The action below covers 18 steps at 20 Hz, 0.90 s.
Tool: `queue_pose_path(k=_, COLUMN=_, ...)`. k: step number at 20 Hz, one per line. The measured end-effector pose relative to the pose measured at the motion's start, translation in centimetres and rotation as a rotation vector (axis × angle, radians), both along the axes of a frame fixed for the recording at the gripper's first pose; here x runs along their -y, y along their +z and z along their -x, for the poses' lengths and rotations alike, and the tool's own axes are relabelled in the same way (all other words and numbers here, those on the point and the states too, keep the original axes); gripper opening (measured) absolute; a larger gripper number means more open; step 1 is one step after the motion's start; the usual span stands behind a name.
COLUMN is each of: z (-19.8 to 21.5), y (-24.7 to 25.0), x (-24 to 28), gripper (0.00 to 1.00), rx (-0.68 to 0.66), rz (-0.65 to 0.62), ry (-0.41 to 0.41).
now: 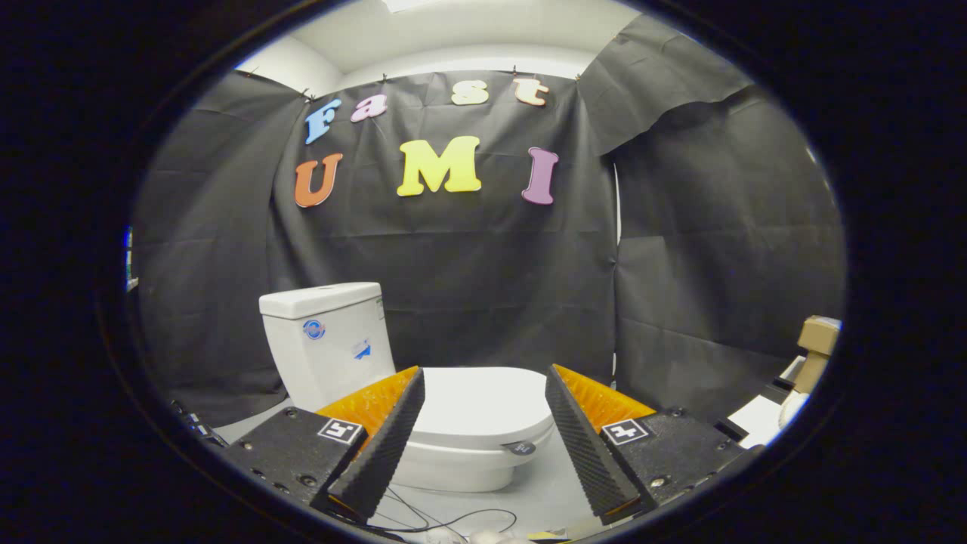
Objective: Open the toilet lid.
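From my feed the toilet point(332, 347) sits ahead against the black booth wall point(491, 287), tank left, lid point(483, 404) still flat down. My gripper point(485, 385) is level, fingers spread wide on either side of the lid, gripping nothing.

No text is legible. The toilet tank point(325, 340) carries a round sticker point(313, 329) and a blue sticker point(362, 350), their print too small to read. The toilet lid point(483, 408) has a dark front badge point(520, 447), also illegible. My gripper point(484, 373), fingers spread wide, bears two square coded markers point(340, 431).
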State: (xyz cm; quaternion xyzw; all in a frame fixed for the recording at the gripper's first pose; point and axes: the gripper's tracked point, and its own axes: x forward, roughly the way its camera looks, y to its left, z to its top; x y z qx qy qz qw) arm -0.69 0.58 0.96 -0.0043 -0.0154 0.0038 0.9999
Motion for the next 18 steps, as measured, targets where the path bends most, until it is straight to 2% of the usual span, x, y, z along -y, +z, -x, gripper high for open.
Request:
queue_pose_path(k=10, z=-1.2, y=0.6, x=-0.1, gripper=1.00, rx=0.009, rz=-0.004, ry=0.003)
queue_pose_path(k=18, z=-6.5, y=-0.4, x=2.0, gripper=1.00, rx=-0.030, rz=-0.051, ry=0.004)
